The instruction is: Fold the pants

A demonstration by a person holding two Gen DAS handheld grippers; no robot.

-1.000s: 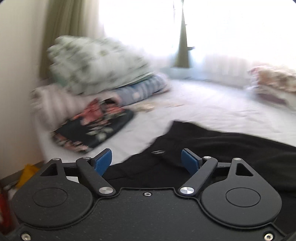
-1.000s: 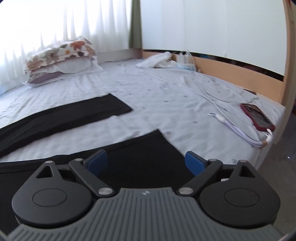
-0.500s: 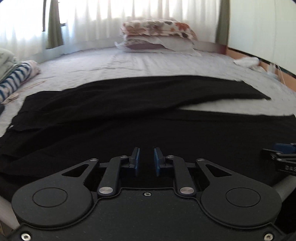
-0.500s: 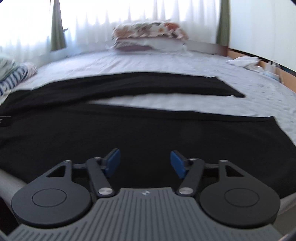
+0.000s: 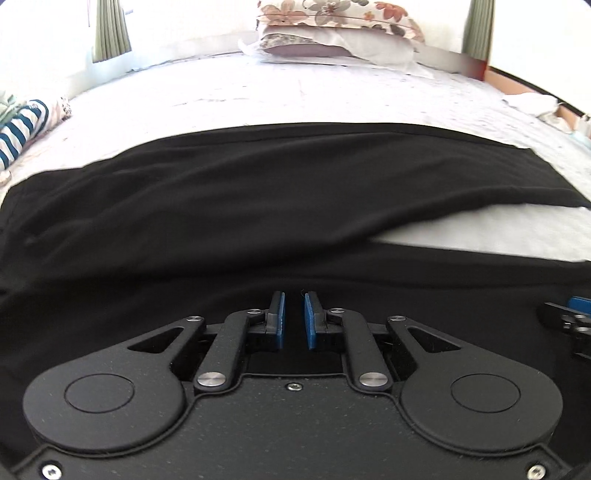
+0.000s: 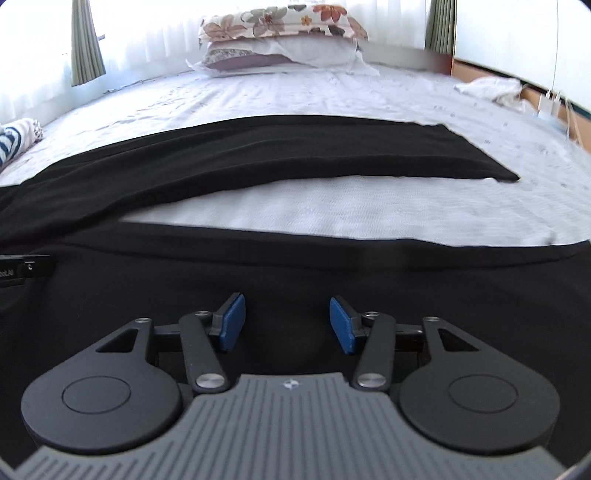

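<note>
Black pants (image 5: 236,206) lie spread flat across a white bed, legs running to the right with a strip of sheet between them. They also fill the right wrist view (image 6: 295,273). My left gripper (image 5: 294,311) sits low over the near leg, its blue pads nearly together with a narrow gap and no cloth seen between them. My right gripper (image 6: 286,315) is half open over the near leg further right, empty. Its fingertip (image 5: 578,303) shows at the right edge of the left wrist view.
Stacked floral pillows (image 5: 332,26) lie at the far side of the bed (image 5: 332,99), also seen in the right wrist view (image 6: 280,40). A striped folded cloth (image 5: 22,129) lies at the left. A wooden bed frame (image 6: 480,70), white cloth and charger cables are at the far right.
Both grippers swung to face across the bed and came down low over the pants. The left jaws closed from wide open to nearly shut. The right jaws narrowed.
</note>
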